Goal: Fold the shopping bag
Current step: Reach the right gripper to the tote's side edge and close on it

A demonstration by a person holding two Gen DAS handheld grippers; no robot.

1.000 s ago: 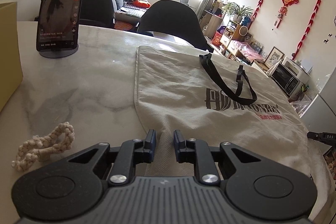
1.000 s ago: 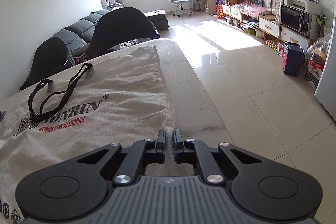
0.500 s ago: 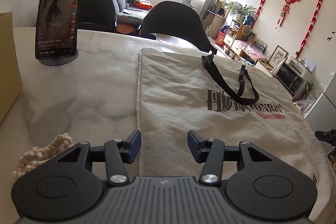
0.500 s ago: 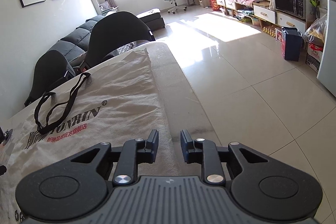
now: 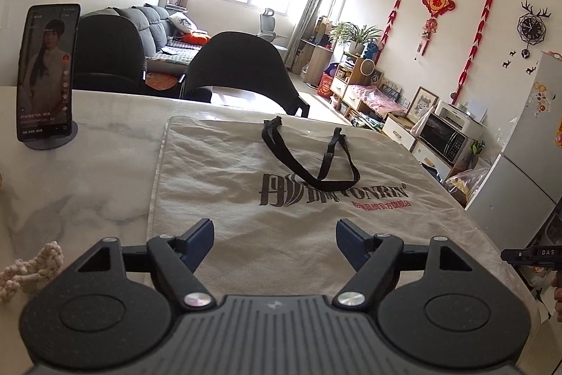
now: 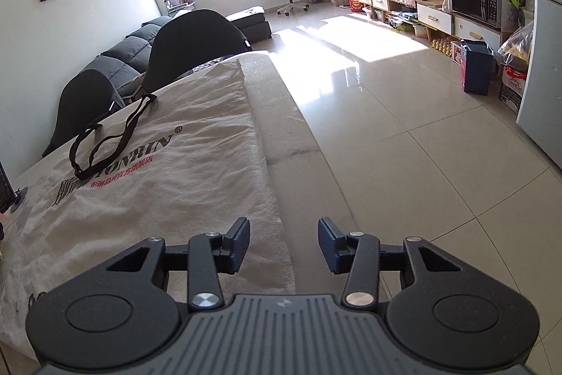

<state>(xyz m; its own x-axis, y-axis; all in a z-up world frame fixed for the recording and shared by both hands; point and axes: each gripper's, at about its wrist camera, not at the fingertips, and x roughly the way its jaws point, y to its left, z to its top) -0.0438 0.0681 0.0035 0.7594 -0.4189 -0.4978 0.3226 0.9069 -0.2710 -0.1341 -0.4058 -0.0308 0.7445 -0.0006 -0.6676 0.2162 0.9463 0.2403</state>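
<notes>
Two grippers in view, one per wrist camera, neither grasping anything. Left gripper (image 5: 275, 232): dark blue pads (image 5: 200, 234) spread wide and opening further; only bare cloth shows in the gap, and the pads press on nothing. Right gripper (image 6: 283, 243): pads (image 6: 239, 241) parted less widely, also opening; the gap sits over the bag's right-hand edge and the bare tabletop beside it, nothing pinched.

Beige non-woven shopping bag (image 5: 281, 192) lies flat on the white marble-pattern table (image 5: 87, 178), printed face up, dark logo and red lettering readable. Its black strap handles (image 5: 309, 164) are flopped onto the cloth, just above the logo. Cloth is creased but spread as one flat sheet; no fold seen.

Relative to the bag: left of it, well apart, a black smartphone (image 5: 47, 72) stands upright on a round grey stand, screen lit. Left of the bag's near corner, a cream knotted rope piece (image 5: 31, 266) lies on the table. Beyond the bag's far edge, two black shell chairs (image 5: 239, 69) are drawn up to the table. Right of the bag, the table edge drops to a glossy beige tiled floor (image 6: 404, 136).
</notes>
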